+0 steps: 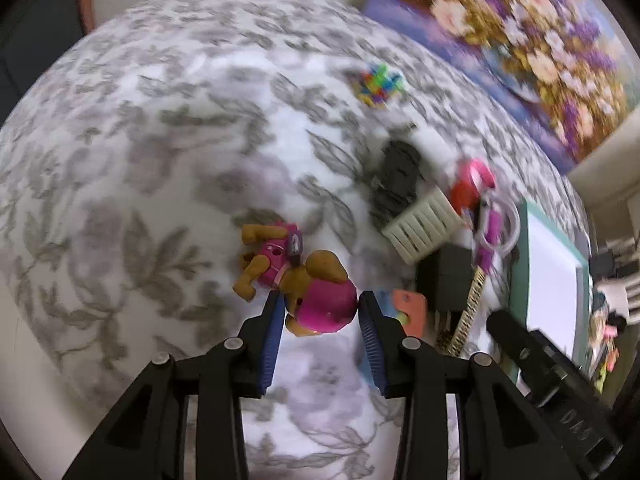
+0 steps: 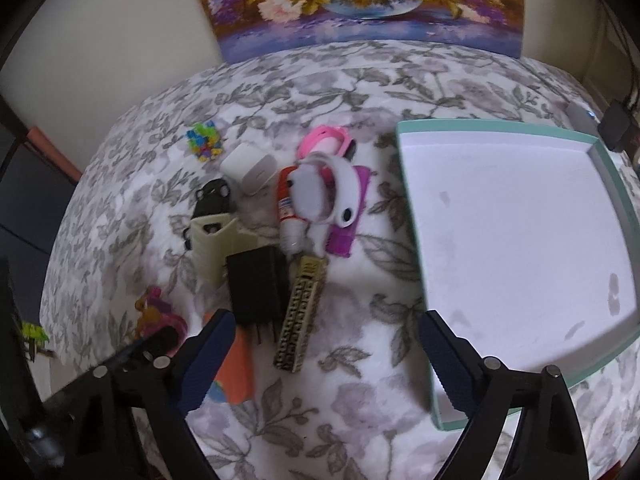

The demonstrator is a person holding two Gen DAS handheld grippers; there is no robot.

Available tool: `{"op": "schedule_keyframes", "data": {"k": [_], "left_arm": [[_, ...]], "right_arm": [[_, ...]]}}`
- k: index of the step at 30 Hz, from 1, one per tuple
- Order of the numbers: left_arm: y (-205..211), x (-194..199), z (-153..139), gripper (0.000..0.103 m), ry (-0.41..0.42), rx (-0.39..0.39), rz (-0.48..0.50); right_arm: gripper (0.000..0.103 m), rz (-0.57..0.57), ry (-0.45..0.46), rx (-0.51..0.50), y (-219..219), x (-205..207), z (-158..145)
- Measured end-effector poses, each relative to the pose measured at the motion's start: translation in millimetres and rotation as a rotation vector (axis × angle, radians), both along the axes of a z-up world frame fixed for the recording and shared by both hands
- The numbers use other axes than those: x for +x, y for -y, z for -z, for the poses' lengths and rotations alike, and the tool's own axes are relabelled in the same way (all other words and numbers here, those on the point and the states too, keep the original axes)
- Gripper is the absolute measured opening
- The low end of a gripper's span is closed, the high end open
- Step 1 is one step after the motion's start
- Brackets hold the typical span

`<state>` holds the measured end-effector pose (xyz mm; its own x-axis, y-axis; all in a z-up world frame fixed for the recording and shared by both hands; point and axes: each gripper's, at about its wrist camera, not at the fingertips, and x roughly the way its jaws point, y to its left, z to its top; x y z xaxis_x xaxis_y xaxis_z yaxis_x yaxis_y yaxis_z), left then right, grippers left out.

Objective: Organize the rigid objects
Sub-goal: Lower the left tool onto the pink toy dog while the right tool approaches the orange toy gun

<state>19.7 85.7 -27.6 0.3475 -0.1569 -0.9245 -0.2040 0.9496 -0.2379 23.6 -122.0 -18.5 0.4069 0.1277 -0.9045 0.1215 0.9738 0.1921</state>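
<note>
Hovering over a table [image 2: 360,380] draped in a grey leaf-print cloth, your left claw [image 1: 320,316] brackets the head of a plastic toy dog [image 1: 296,280] in a pink helmet and vest; its blue ribbed pads sit at either side of the rounded helmet, but motion blur hides whether they actually press on it. The figure lies on its side with its tan legs pointing away from you.

Your right claw [image 2: 324,344] stands wide apart with nothing between its pads, poised above the cloth near a gold-and-black patterned bar [image 2: 302,316]. Just beside that bar lies a boxy black charger [image 2: 256,284] with its prongs toward you, and an orange flat piece [image 2: 236,360] peeks out beneath the left pad.

Farther back, the clutter forms a loose heap: a cream slatted plastic holder [image 2: 212,244] resting against a black toy car [image 2: 212,200], a white rounded block [image 2: 248,168], a red-and-white tube [image 2: 286,204], a white looped band [image 2: 332,192] over a purple plastic piece [image 2: 348,224], and a pink rounded toy [image 2: 324,140]. A small cluster of bright multicoloured bricks [image 2: 204,142] sits apart, toward the far left.

To the right, a shallow rectangular tray [image 2: 616,184] with a teal rim and smooth white floor rests on the cloth. A floral painting [image 2: 360,4] leans against the wall behind.
</note>
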Motion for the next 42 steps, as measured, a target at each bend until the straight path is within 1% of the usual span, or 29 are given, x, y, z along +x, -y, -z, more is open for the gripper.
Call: {"op": "schedule_keyframes", "data": {"k": [4,7,10,13,16,19,27,29,31,34,35,42], "left_arm": [[-22,-5,-10,0.039,0.034,0.027,-0.079],[-32,-7,-8,0.039,0.035,0.028,-0.107],[-39,-10,-7,0.039,0.029,0.024,-0.115],[-40,-9,-6,0.039,0.027,0.028,-0.115],[-40,-8,-3,0.039,0.022,0.026,-0.114],[-40,-8,-2,0.039,0.02,0.026,-0.11],[-40,-7,5,0.039,0.0,0.025,-0.098],[-39,-7,6,0.039,-0.006,0.026,-0.096],[-41,-7,8,0.039,-0.012,0.026,-0.099],[-41,-7,10,0.039,-0.02,0.026,-0.102],[-41,-7,10,0.039,-0.02,0.027,-0.103],[-41,-11,-1,0.039,0.005,0.065,-0.128]], "right_arm": [[0.083,-0.06,-0.026,0.013,-17,-1,5],[0.075,-0.105,-0.033,0.02,-29,-4,6],[0.073,-0.148,-0.037,0.019,-43,-6,8],[0.06,-0.189,-0.045,0.022,-56,-7,10],[0.06,-0.221,-0.059,0.012,-68,-7,16],[0.056,-0.24,-0.077,0.006,-78,-6,20],[0.056,-0.264,-0.124,-0.077,-102,-3,43],[0.056,-0.272,-0.115,-0.119,-108,-2,45],[0.056,-0.275,-0.112,-0.14,-112,-3,46],[0.05,-0.272,-0.103,-0.168,-116,-1,49],[0.047,-0.272,-0.102,-0.169,-117,-1,49],[0.046,-0.253,-0.102,-0.116,-108,-1,45]]}}
